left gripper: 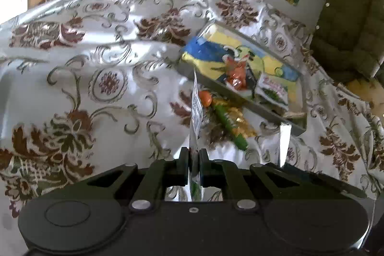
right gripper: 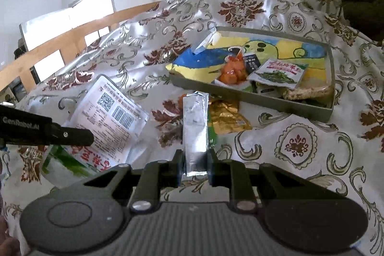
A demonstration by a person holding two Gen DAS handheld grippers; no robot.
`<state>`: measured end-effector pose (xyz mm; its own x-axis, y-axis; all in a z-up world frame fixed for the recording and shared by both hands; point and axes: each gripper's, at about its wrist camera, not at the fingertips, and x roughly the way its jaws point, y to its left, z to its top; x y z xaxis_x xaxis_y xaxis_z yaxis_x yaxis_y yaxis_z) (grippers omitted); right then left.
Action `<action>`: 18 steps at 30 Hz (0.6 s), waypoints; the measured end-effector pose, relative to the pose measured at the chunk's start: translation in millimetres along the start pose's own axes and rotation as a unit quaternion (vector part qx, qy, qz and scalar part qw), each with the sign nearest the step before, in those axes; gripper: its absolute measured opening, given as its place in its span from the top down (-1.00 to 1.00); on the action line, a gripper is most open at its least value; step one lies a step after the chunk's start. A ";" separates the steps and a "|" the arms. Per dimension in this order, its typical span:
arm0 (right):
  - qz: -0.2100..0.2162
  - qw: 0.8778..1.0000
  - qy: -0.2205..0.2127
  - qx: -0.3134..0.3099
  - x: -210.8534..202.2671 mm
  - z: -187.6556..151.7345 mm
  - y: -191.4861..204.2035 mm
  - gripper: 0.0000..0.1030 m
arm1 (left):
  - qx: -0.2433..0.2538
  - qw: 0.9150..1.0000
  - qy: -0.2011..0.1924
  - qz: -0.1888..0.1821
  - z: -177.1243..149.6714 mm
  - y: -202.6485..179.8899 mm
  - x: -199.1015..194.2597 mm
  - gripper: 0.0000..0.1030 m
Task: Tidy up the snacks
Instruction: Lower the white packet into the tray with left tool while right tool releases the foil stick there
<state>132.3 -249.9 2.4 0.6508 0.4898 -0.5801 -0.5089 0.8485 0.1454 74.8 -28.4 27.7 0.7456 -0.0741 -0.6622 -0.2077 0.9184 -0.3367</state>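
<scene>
Right wrist view: right hand-held gripper (right gripper: 195, 166) is clamped on a silver packet (right gripper: 195, 126), long axis pointing straight ahead toward the tray (right gripper: 252, 97). Tray lies ahead and a little right of that gripper, near, with its long side running left-near to right-far. Between the packet tip and the tray's near wall, a gold-green snack bag (right gripper: 226, 115) lies on the floral cloth (right gripper: 300, 143), just beside the tray.

Left of the tray, the left hand-held gripper (right gripper: 79, 136) pinches a white pouch (right gripper: 112, 116) with a QR code and barcode; left wrist view shows that gripper (left gripper: 193, 166) closed on the pouch (left gripper: 196, 112), seen edge-on. From it the tray (left gripper: 242, 97) is ahead and right. Right gripper looks nearer the tray, so its packet likely goes in first.

Tray contents: yellow-blue bag with a bird drawing (right gripper: 240, 52) flat along the far side, an orange snack pack (right gripper: 231, 73) mid, a small dark sachet (right gripper: 252, 62), a white-green sachet (right gripper: 278, 73), and a brownish snack (right gripper: 307, 92) at the right near corner. Free room seems to be at the right far end.
</scene>
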 end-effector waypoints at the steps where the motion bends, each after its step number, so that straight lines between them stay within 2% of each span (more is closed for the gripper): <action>1: 0.000 1.000 -0.003 0.002 -1.0 0.7 -0.2 0.57 | 0.000 1.000 -0.005 -0.004 1.4 -2.3 -0.8 0.85; 7: -0.006 0.999 -0.023 0.023 -6.3 6.5 -13.4 0.57 | 0.007 0.999 -0.022 -0.025 11.9 -17.1 3.3 0.85; 11: -0.024 0.998 -0.040 0.031 -6.5 16.2 -29.8 0.57 | 0.016 0.999 -0.027 -0.038 25.4 -30.0 15.6 0.85; 18: -0.040 0.994 -0.088 0.048 12.7 62.9 -63.7 0.57 | 0.042 0.995 -0.046 -0.076 75.1 -66.8 55.6 0.85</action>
<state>208.5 -285.1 36.2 0.7802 0.4402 -0.4444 -0.4005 0.8973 0.1858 177.7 -64.7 63.6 0.8195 -0.1824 -0.5433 -0.0370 0.9292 -0.3677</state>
